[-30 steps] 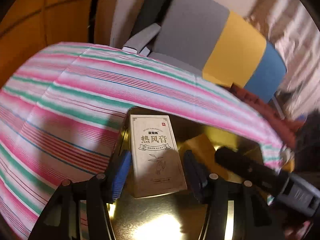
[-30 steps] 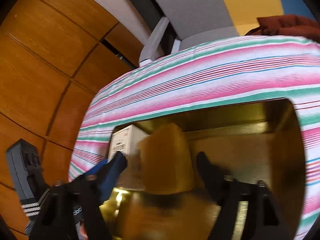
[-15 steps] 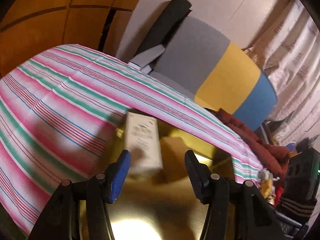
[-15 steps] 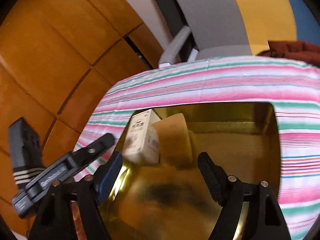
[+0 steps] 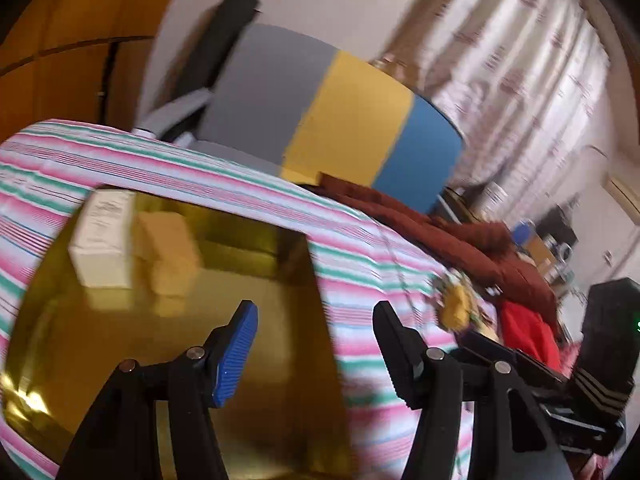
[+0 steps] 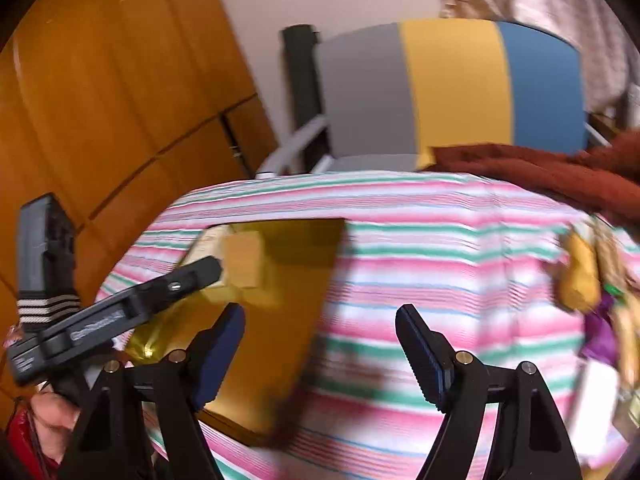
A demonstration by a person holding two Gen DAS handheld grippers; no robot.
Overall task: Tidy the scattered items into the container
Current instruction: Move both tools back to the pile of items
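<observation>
both cameras have pulled back and swung toward the right side of the table since half a second ago: the gold tin, which then filled the lower middle of each view, now sits off to the left, and a heap of loose things at the right has come into sight. nearest in the left wrist view, the left gripper [image 5: 316,344] stands released, jaws wide apart with nothing between them, its blue pad over the tin's floor and its black pad over the striped tablecloth [image 5: 372,276]; a second ago those jaws flanked the white tea box, which now lies free. the right gripper [image 6: 320,350] is likewise spread wide and empty, no longer over the tin, one finger above the tin's near corner and the other above bare cloth. in the right wrist view the left gripper's black arm crosses in front of the tin's left part, gripped by a hand [image 6: 48,416] at the lower left. beyond the fingers the gold tin [image 5: 256,344] rests on the cloth, open at the top, and in its far left corner the white tea box [image 5: 104,240] lies just beside the tan box [image 5: 168,256], seemingly touching, though blur hides the seam. at the table's right side, well apart from the tin, scattered items [image 6: 588,276] lie blurred, a yellow one and something purple among them. farther back a dark red garment [image 5: 436,228] drapes the table's far edge, and behind it stands a chair [image 6: 452,88] with a grey, yellow and blue back
</observation>
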